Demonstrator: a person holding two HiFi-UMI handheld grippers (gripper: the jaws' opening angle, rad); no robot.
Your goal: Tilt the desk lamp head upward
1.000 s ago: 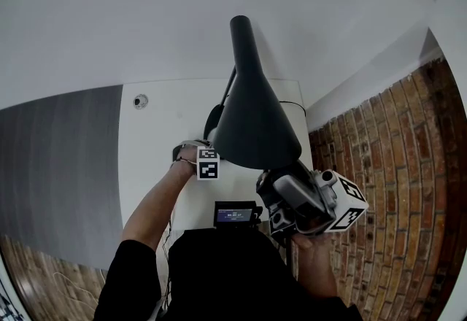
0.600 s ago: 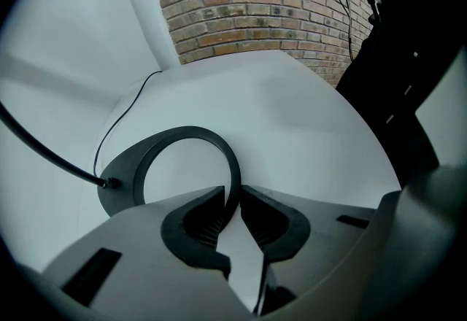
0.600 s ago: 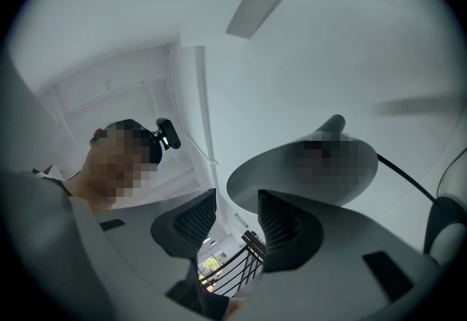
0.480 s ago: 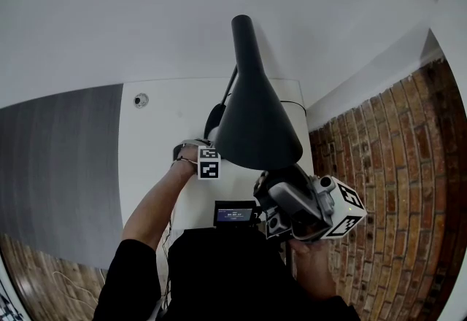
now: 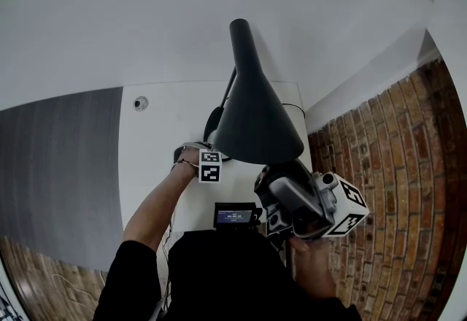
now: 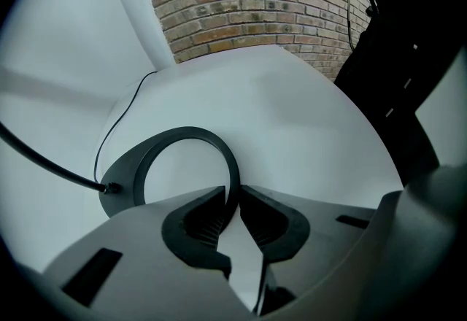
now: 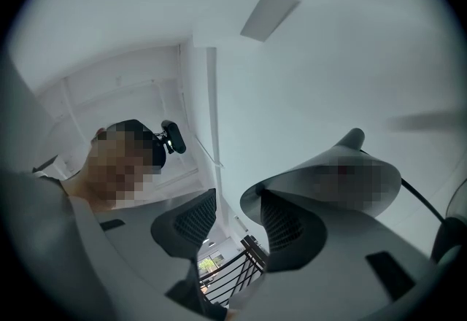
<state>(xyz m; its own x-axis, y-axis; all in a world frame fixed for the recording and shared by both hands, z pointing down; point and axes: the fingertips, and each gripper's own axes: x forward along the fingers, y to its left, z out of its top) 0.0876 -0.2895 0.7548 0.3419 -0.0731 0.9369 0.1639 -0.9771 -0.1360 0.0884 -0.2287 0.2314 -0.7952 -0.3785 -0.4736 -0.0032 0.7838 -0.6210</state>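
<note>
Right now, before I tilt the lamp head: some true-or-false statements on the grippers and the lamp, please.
1. The left gripper holds the lamp's ring base. True; its fingers have just been closing, the ring between them.
2. The right gripper is clamped on the lamp shade. False: its fingers stand apart, the shade's rim beside one.
3. The lamp shade is white. False: it is dark.
4. The lamp stands on a white desk. True.
</note>
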